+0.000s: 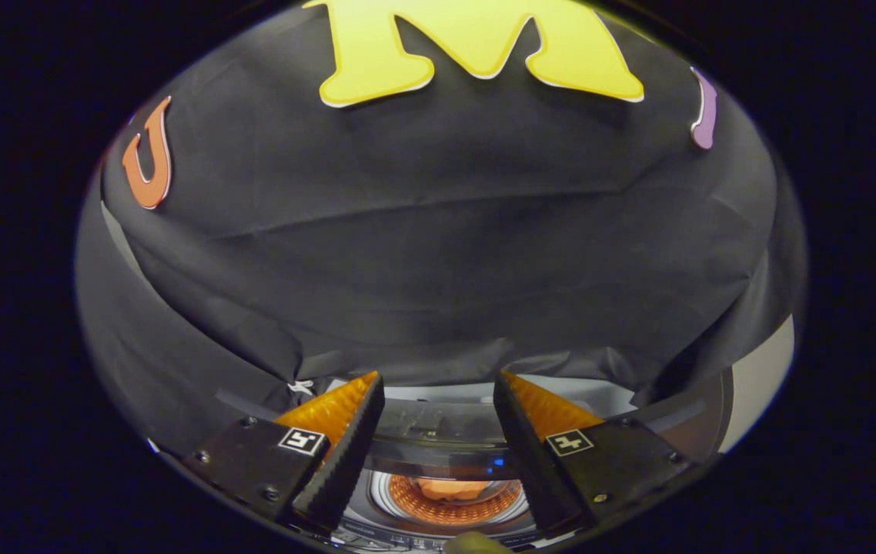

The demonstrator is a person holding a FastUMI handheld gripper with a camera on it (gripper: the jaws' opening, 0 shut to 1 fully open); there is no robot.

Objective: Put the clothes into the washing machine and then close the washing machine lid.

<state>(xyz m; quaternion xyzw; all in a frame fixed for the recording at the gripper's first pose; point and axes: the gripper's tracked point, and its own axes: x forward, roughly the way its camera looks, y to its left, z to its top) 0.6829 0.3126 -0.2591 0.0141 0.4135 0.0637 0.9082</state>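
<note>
My gripper [438, 396] is open, its two orange-and-black fingers [334, 431] spread wide with nothing between them. Below and beyond the fingers sits the washing machine [438, 431], seen from above. Its round drum opening [453, 500] glows orange, with an orange garment [453, 488] lying inside. The dark, glossy lid [438, 454] stands raised behind the drum opening, between the fingers. A small blue light [497, 463] shows on the machine near the right finger.
The booth's black cloth wall [438, 246] hangs close behind the machine. A pale panel [761, 385] shows at the far right. A small olive-coloured object [475, 543] pokes in at the near side of the drum.
</note>
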